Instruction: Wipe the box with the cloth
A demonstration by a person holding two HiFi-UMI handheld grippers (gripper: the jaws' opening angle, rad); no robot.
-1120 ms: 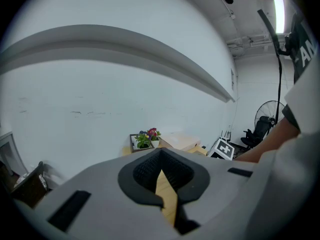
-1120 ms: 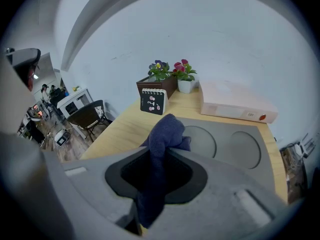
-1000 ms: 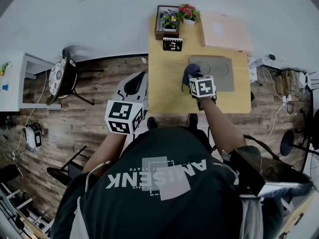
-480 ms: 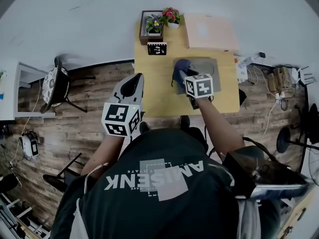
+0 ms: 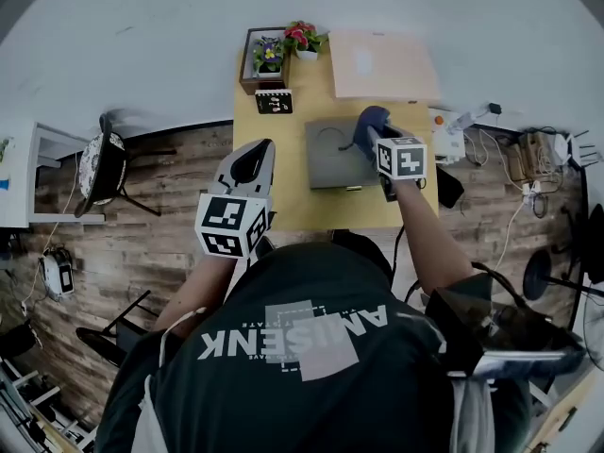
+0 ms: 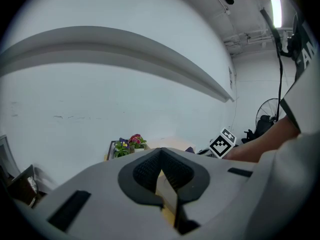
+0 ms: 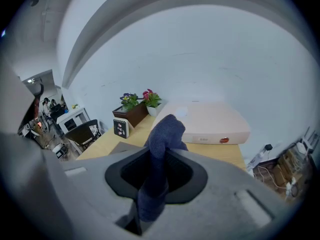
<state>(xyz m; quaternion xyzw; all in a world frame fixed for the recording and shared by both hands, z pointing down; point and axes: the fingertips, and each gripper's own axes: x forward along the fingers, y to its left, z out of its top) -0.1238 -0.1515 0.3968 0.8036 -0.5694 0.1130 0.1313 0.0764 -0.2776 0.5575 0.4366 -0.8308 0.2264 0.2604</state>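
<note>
A flat beige box (image 5: 382, 64) lies at the back right of the yellow table (image 5: 283, 201); in the right gripper view the box (image 7: 210, 121) sits just ahead of the jaws. My right gripper (image 5: 376, 138) is shut on a dark blue cloth (image 5: 370, 124), which hangs over the right back corner of a grey flat pad (image 5: 330, 154), short of the box. The cloth (image 7: 162, 144) stands bunched up out of that gripper (image 7: 156, 176). My left gripper (image 5: 247, 163) is held left of the table's front over the floor, jaws together and empty (image 6: 161, 176).
Potted flowers in a wooden tray (image 5: 267, 55) and a small black-and-white card (image 5: 274, 102) stand at the table's back left. Cables and a power strip (image 5: 453, 125) lie off the right edge. A chair (image 5: 104, 168) stands at far left on the wooden floor.
My right gripper has carried the cloth from the grey pad's left side across to its right back corner, nearer the box. The left gripper has barely moved.
</note>
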